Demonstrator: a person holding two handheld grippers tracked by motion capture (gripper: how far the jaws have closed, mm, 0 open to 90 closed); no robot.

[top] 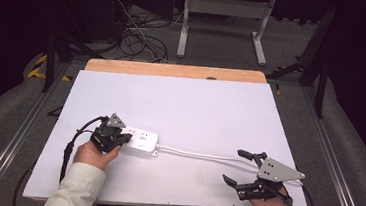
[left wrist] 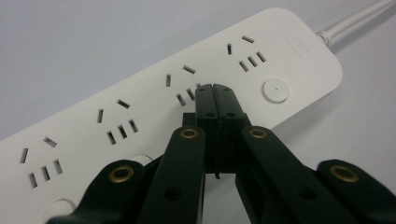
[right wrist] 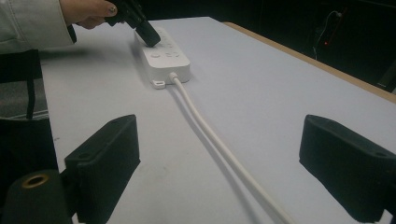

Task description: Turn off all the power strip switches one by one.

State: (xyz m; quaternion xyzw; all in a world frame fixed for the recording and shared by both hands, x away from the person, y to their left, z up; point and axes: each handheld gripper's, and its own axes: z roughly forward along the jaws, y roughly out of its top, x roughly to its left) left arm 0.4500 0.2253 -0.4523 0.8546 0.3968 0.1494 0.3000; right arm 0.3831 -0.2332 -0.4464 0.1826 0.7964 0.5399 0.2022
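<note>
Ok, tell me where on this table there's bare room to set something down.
The whole far half of the table is bare, between the power strip and the wooden edge. The near middle is free too, below the cord. It is crowded near-left at the shut left gripper and near-right around the open right gripper.

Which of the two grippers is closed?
The left gripper, jaws pressed together over the white power strip; the right gripper gapes wide open.

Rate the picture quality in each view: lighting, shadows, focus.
High view: evenly lit white tabletop, dark surroundings, everything sharp. Left gripper view: white plastic power strip crisp, soft shadow under its near edge, the shut black left gripper slightly soft up close. Right gripper view: open right gripper jaws blurred in the foreground, white round cable reasonably sharp, background dim.
</note>
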